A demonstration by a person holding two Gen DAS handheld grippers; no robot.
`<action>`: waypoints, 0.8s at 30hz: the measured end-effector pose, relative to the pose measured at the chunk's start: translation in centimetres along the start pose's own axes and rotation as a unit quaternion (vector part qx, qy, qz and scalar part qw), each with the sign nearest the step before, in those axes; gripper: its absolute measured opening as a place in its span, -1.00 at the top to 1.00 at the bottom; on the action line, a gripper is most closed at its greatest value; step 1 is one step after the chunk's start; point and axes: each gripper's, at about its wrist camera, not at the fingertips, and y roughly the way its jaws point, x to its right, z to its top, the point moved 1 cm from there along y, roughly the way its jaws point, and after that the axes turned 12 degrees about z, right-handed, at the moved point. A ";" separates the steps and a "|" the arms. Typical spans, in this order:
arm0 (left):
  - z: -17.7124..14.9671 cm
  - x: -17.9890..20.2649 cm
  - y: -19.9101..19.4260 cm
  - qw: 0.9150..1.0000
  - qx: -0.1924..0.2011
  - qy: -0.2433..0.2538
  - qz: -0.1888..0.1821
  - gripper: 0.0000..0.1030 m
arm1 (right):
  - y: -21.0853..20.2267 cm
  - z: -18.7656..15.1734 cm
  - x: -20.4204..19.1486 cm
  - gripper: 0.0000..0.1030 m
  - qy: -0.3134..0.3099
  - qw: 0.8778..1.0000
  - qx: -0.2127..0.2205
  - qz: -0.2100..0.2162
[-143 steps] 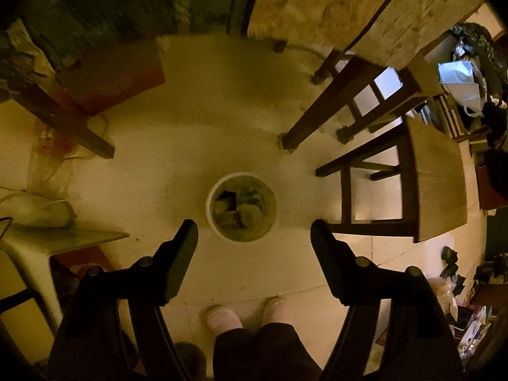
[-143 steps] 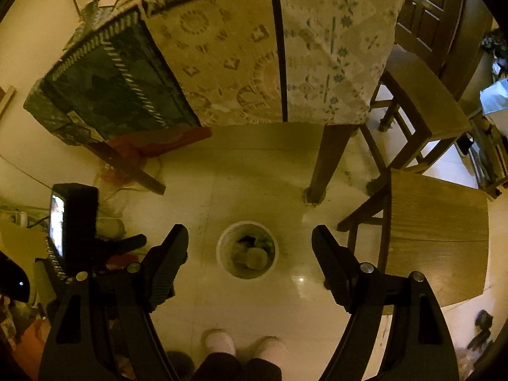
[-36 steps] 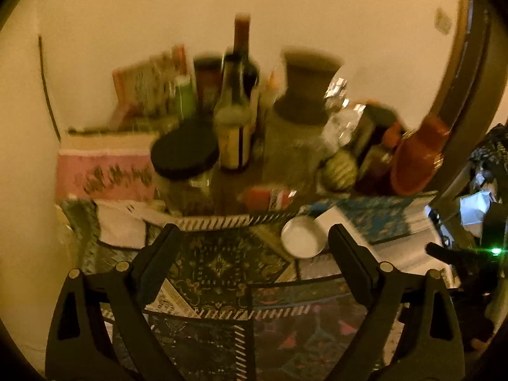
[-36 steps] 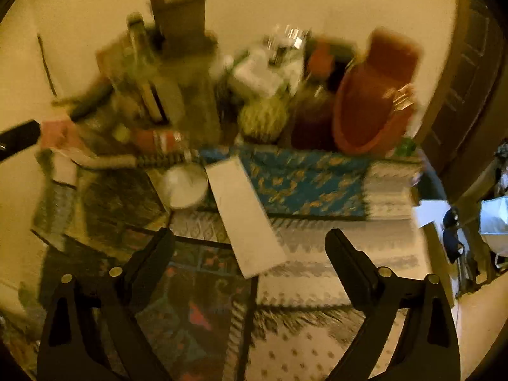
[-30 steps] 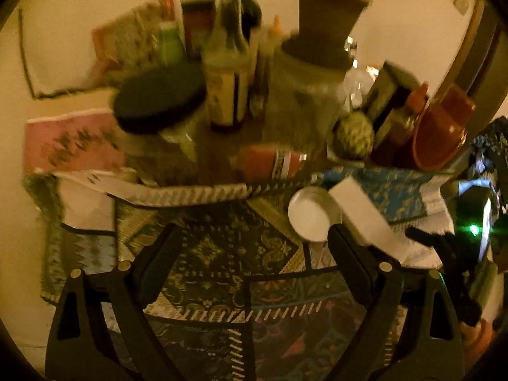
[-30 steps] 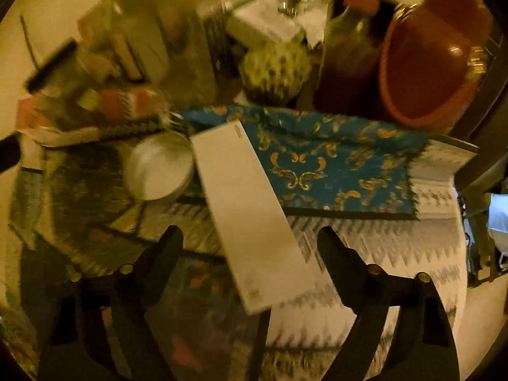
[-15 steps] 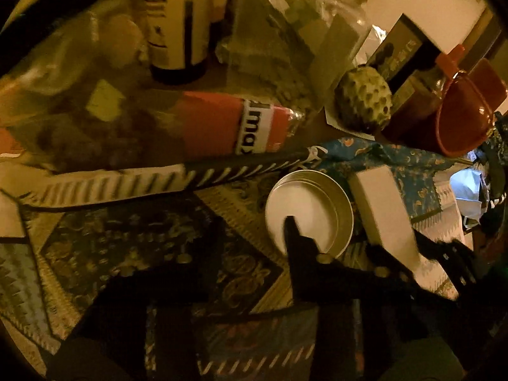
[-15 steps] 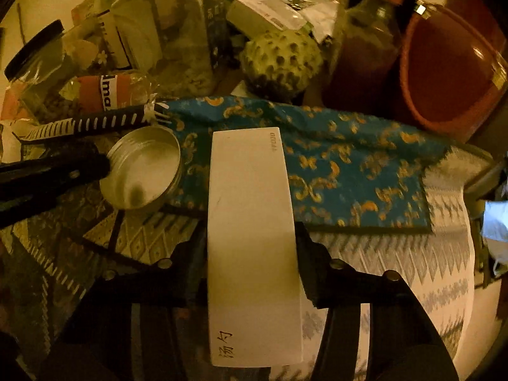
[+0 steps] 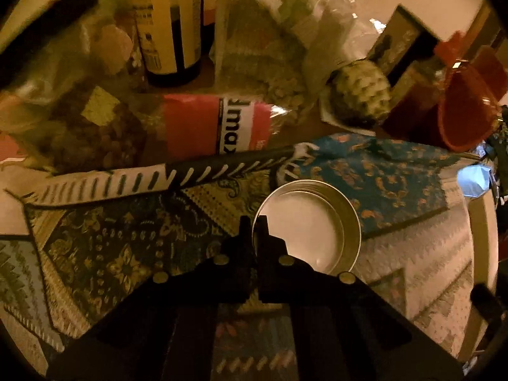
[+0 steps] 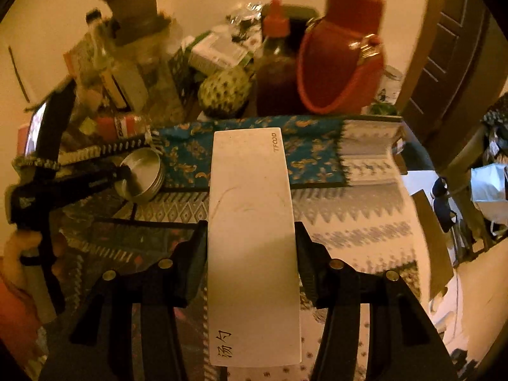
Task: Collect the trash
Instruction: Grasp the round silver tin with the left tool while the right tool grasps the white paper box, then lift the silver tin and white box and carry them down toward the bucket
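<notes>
A round, shallow metal tin (image 9: 312, 222) lies open side up on the patterned tablecloth (image 9: 108, 241). My left gripper (image 9: 254, 225) is shut on its near-left rim, one finger inside and one outside. The right wrist view shows the same grip from the side, with the left gripper (image 10: 122, 171) reaching in to the tin (image 10: 144, 171). My right gripper (image 10: 250, 227) is shut on a long white flat packet (image 10: 250, 190) with printed characters. It grips both long edges and holds the packet above the cloth, pointing away from me.
Along the wall behind the cloth stand bottles (image 9: 168, 28), jars (image 9: 254, 41), a lying red-labelled bottle (image 9: 216, 123), a scaly green fruit (image 10: 225, 90) and a red jug (image 10: 341, 63). A dark door (image 10: 444, 47) and chairs (image 10: 431, 222) are to the right. A hand (image 10: 22, 254) holds the left tool.
Both grippers came down to the table and closed. The left one took the tin's rim. The right one took the white packet, then rose and drew back with it.
</notes>
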 end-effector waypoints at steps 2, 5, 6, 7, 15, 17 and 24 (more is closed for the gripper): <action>-0.6 0.2 -2.4 1.000 0.019 0.002 -0.001 0.97 | -1.3 0.0 0.2 0.07 0.003 1.000 0.013 0.003; -1.2 0.6 -6.6 0.999 0.053 0.003 0.000 0.98 | -3.9 0.2 0.7 0.07 0.004 0.999 0.039 0.010; -1.4 0.6 -8.0 0.998 0.065 0.002 -0.001 0.98 | -4.7 0.2 0.9 0.07 0.003 0.999 0.049 0.013; -1.7 0.6 -9.6 0.997 0.079 0.001 -0.001 0.98 | -5.6 0.2 1.2 0.07 0.001 0.998 0.057 0.014; -5.4 2.4 -22.2 0.984 0.175 -0.023 -0.003 0.98 | -13.9 -1.1 2.6 0.07 -0.022 0.992 0.119 0.040; -6.6 2.9 -24.8 0.980 0.196 -0.028 -0.002 0.98 | -16.0 -1.9 2.9 0.07 -0.031 0.989 0.134 0.048; -13.1 5.5 -34.6 0.964 0.260 -0.056 0.002 0.98 | -22.6 -5.1 3.2 0.07 -0.057 0.979 0.175 0.092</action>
